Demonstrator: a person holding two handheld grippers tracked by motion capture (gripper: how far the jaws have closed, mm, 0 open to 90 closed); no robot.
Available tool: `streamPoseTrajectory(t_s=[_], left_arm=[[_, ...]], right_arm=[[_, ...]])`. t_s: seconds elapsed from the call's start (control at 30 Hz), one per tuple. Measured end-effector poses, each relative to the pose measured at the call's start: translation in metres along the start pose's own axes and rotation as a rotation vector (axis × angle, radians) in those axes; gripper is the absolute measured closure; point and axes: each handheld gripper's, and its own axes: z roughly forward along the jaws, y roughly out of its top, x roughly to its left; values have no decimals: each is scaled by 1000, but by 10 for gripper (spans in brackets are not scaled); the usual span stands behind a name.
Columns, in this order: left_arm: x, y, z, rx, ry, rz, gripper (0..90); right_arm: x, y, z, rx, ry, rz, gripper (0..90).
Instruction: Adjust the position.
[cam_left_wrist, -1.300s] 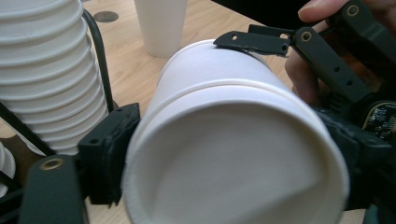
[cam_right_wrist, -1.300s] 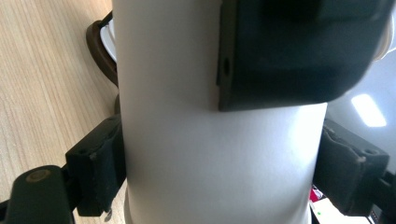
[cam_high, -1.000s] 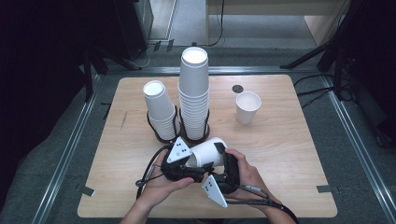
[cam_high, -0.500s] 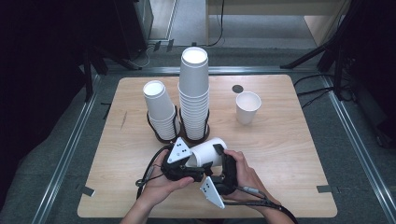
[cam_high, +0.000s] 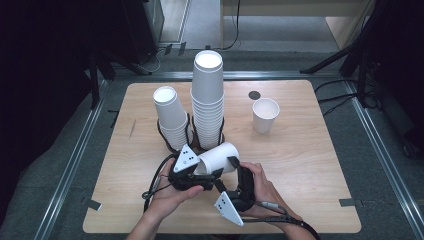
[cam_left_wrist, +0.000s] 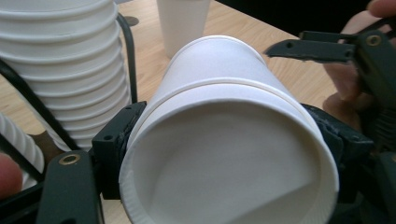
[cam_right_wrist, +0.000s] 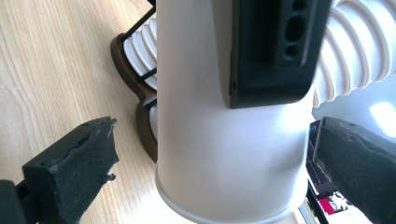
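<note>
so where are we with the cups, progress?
Done: one single cup stands apart at the table's right. In hand: the left tongs clamp nested cups lying on their side; the right tongs have just opened, pads clear of the cup base. Left: separating these, then the two stacks in the holders.

- Left gripper (cam_high: 212, 167): held low over the near part of the table in the person's left hand (cam_high: 167, 197); jaws closed tight on the sides of the paper cup (cam_high: 217, 157), near its rim, with the cup lying on its side.
- Right gripper (cam_high: 235, 170): held in the right hand (cam_high: 265, 192), just beside the left one; jaws have just been opening and stand wide, one at each side of the cup's base end, pads clear of it.
- Both forearms enter from the near edge, hands close together.
</note>
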Motion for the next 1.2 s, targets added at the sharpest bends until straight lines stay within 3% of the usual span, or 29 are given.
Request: streamPoseTrajectory(t_s=[0.3,0.47,0.6,0.83,1.03,1.2], left_arm=[[6,-2,-1,-15,16,-22,223],[9,-1,-3,-32,28,-28,224],[10,-1,-4,-44,43,-19,223],[11,-3,-4,-77,76,-18,223],[11,-6,-2,-102,94,-31,222],[10,-7,-1,-120,105,-27,221]], right_arm=[[-5,1,-6,0,0,34,0],[-10,1,-11,6,21,122,0],[-16,-3,-15,36,-11,170,0],[-32,-15,-17,127,-78,377,7],[-46,-23,-18,151,-128,547,63],[-50,-22,-17,155,-106,682,63]])
